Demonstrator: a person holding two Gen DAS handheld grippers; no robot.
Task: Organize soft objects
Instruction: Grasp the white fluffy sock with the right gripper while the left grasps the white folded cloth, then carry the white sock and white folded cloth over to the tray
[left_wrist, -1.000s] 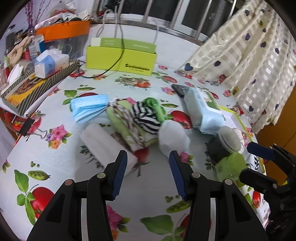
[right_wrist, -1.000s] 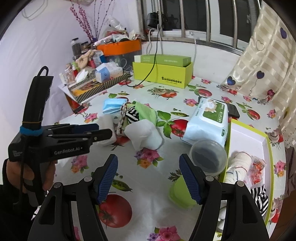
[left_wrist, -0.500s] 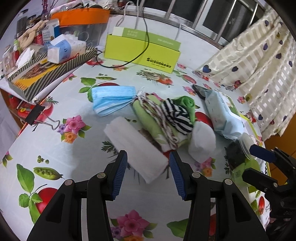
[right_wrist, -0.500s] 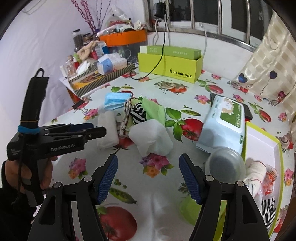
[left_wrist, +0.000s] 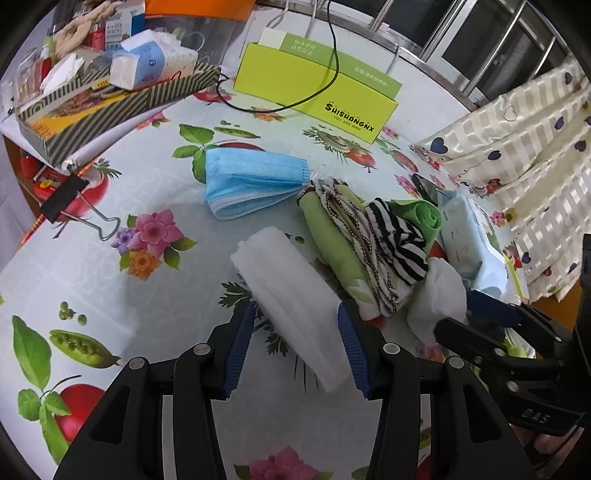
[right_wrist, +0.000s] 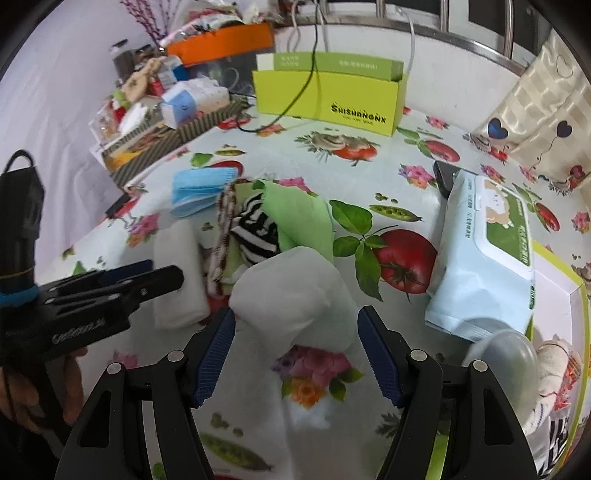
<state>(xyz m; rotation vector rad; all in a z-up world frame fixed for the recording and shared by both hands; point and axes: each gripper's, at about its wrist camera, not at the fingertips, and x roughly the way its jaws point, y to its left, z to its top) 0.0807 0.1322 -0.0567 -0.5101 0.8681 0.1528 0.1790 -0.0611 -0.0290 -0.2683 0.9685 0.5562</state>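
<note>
A folded white towel (left_wrist: 291, 295) lies on the fruit-print tablecloth, its near end between the blue pads of my left gripper (left_wrist: 295, 347), which is open; a gap shows on each side. A crumpled white cloth (right_wrist: 295, 295) sits between the fingers of my right gripper (right_wrist: 297, 350), also open and not pressing on it. Beside them lies a pile of green, patterned and black-striped cloths (left_wrist: 369, 243) (right_wrist: 258, 229), with a blue face mask (left_wrist: 255, 181) (right_wrist: 201, 188) behind it. The left gripper's fingers (right_wrist: 129, 280) also show in the right wrist view.
A pack of wet wipes (right_wrist: 484, 254) lies right of the pile, with a yellow-green tray (right_wrist: 554, 280) holding soft items beyond it and a clear round lid (right_wrist: 498, 350) at its edge. A yellow-green box (right_wrist: 325, 99), a cluttered striped box (left_wrist: 110, 99) and a binder clip (left_wrist: 74, 206) stand further off.
Both grippers have come forward and down toward the cloths. The folded towel now sits between the left fingers and the crumpled cloth between the right fingers. Both stay open.
</note>
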